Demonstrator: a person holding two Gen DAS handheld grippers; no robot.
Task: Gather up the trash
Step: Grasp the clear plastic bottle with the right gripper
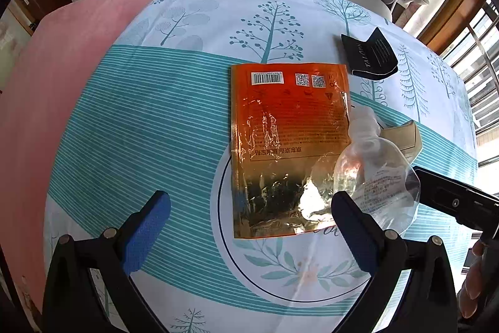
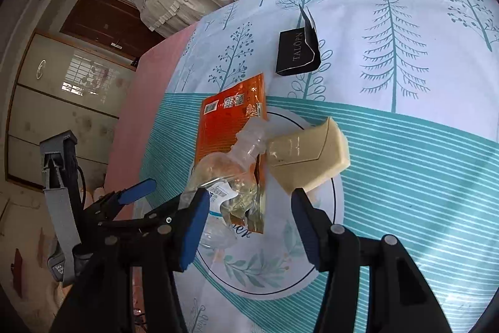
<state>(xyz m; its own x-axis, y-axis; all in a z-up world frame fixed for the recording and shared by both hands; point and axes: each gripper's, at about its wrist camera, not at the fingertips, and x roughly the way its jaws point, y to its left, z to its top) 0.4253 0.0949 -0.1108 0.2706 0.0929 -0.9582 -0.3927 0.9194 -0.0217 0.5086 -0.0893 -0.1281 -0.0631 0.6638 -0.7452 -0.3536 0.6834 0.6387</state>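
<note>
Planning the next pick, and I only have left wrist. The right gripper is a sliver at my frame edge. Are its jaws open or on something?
Observer: The right gripper is open and its pads press on nothing. The base end of the clear bottle lies just ahead of it.
Operator: What is the beige thing behind the bottle?
Observer: It's a beige carton. The right wrist view shows all of it, lying on the tablecloth beside the bottle's neck.
Operator: Is it on the orange pouch?
Observer: No. It lies to the side of the orange pouch, and only the bottle lies on that.
</note>
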